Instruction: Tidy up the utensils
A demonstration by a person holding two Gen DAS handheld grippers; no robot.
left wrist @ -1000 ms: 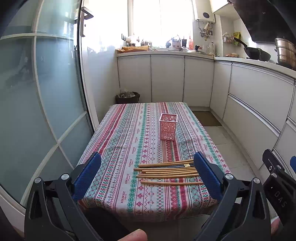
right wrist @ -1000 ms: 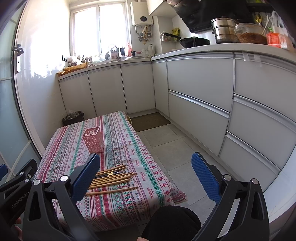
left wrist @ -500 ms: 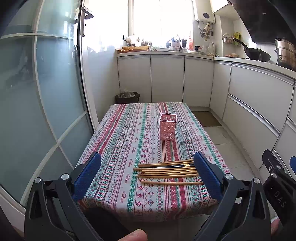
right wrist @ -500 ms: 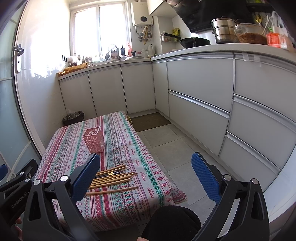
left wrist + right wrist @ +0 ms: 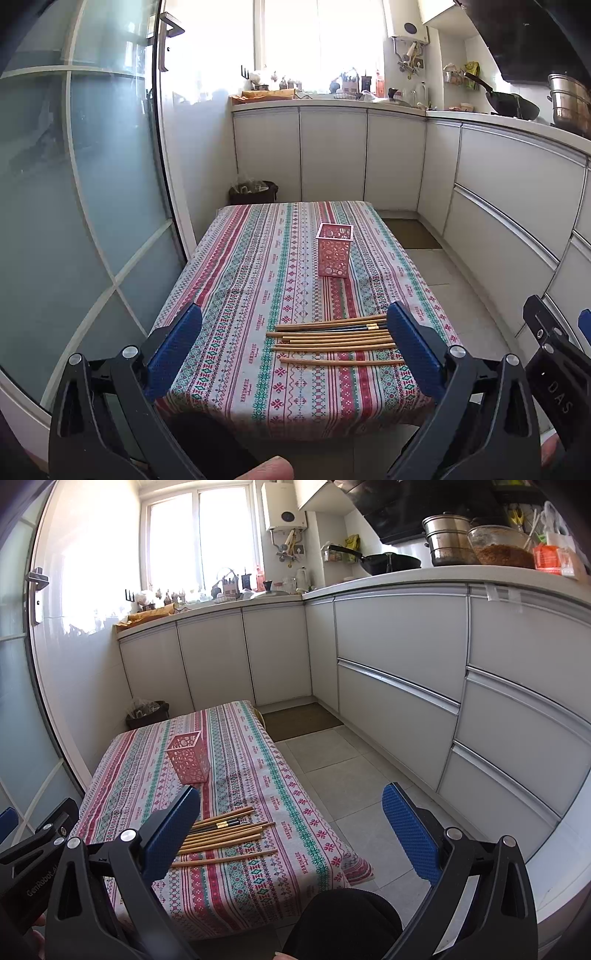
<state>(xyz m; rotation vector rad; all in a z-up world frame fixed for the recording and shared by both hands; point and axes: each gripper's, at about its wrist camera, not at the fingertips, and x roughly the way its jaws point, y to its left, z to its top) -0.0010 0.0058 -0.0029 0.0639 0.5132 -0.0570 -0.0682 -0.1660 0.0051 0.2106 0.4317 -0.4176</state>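
Several wooden chopsticks (image 5: 334, 338) lie side by side near the front edge of a low table with a striped patterned cloth (image 5: 258, 280); a dark pair lies among them. A pink perforated holder (image 5: 334, 254) stands upright further back on the table. My left gripper (image 5: 293, 347) is open, held above the table's front edge, nothing between its blue pads. In the right wrist view the chopsticks (image 5: 221, 836) and the holder (image 5: 188, 762) sit to the left. My right gripper (image 5: 291, 830) is open, off the table's right side over the floor.
White kitchen cabinets (image 5: 399, 686) run along the back and right. A glass door (image 5: 74, 206) stands at the left. A dark bin (image 5: 253, 192) sits behind the table. A doormat (image 5: 301, 722) lies on the tiled floor. Pots and a pan (image 5: 384, 561) stand on the counter.
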